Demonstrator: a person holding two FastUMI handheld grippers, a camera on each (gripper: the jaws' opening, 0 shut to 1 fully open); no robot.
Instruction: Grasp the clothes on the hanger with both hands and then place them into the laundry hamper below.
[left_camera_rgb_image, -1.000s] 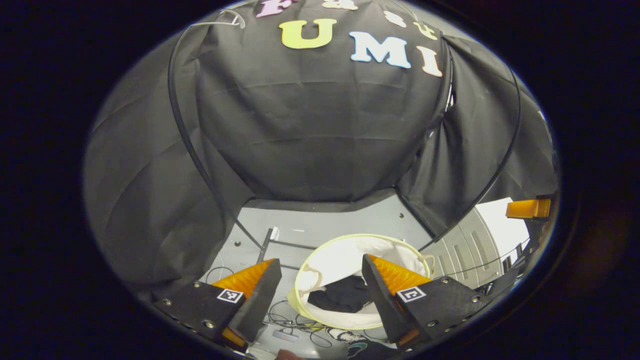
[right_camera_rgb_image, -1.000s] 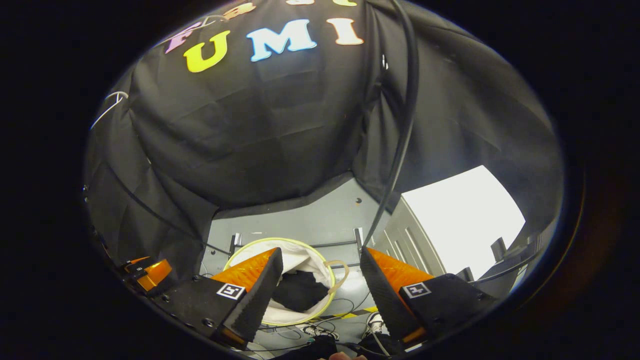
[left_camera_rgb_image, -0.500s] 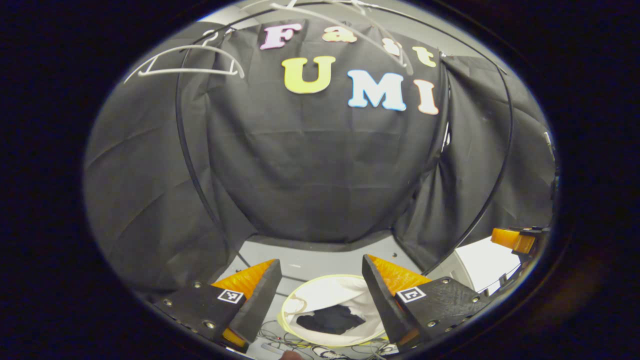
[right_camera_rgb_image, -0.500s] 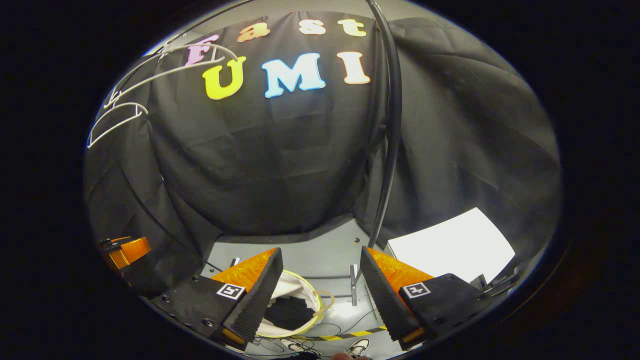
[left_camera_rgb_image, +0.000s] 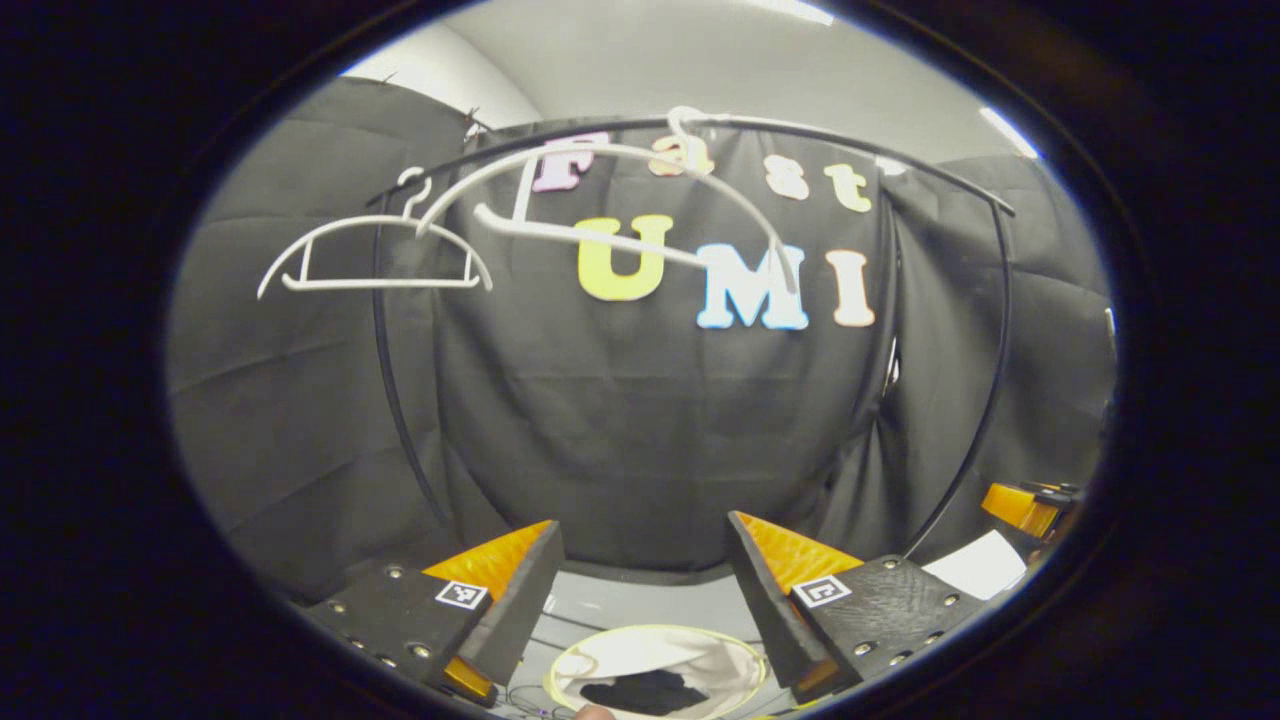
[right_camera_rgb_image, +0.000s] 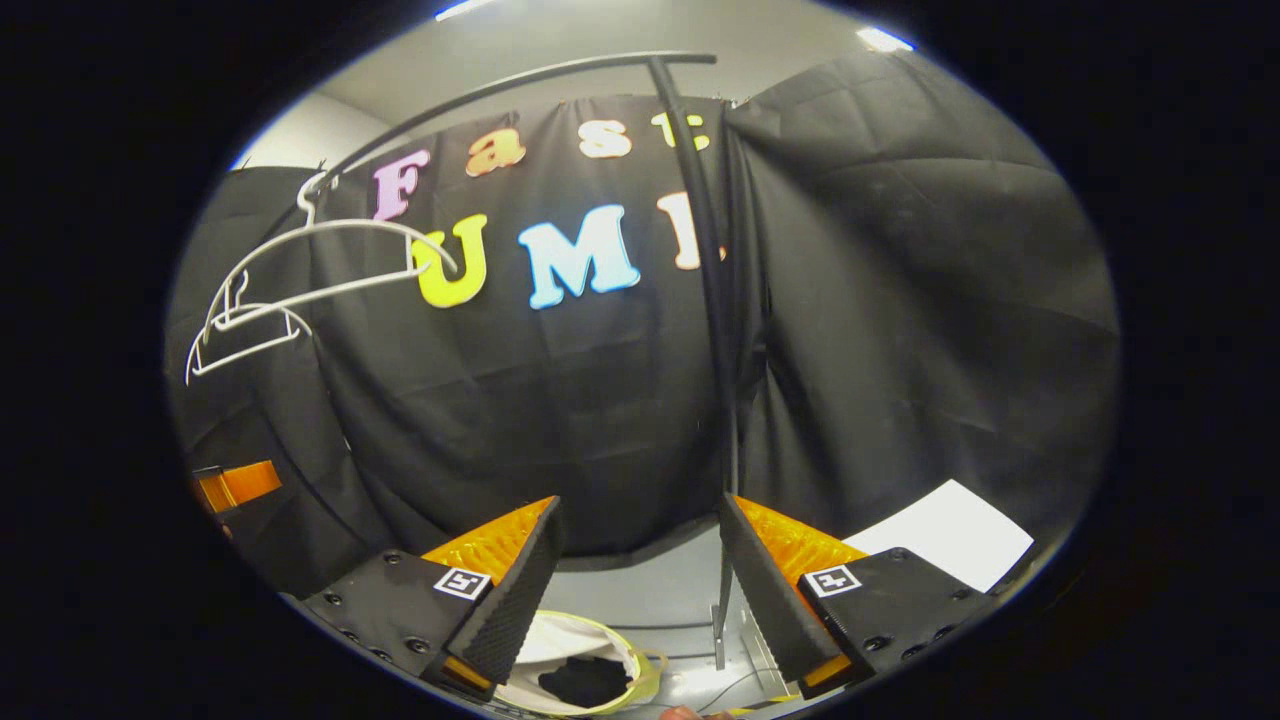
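A round white laundry hamper (left_camera_rgb_image: 640, 650) with a pale yellow rim stands on the floor far below, dark clothes (left_camera_rgb_image: 645, 690) lying inside it. The hamper (right_camera_rgb_image: 580, 645) and the dark clothes (right_camera_rgb_image: 588, 680) also sit low in the right gripper view. Two bare white hangers (left_camera_rgb_image: 375, 250) (left_camera_rgb_image: 620, 195) hang on the black rail (left_camera_rgb_image: 800, 135); both hangers (right_camera_rgb_image: 330, 255) appear at the upper left of the right gripper view. My left gripper (left_camera_rgb_image: 645, 590) is open and holds nothing. My right gripper (right_camera_rgb_image: 640, 590) is open too, high above the hamper.
The rail's black upright pole (right_camera_rgb_image: 715, 330) runs down just ahead of my right gripper. The other gripper (left_camera_rgb_image: 1025, 505) shows at the right edge of the left gripper view. A white sheet (right_camera_rgb_image: 950, 530) lies on the grey floor at right.
Both grippers have risen and tilted upward, staying open. The hamper has slid down toward the bottom of each view, and the rail and bare hangers have come into sight.
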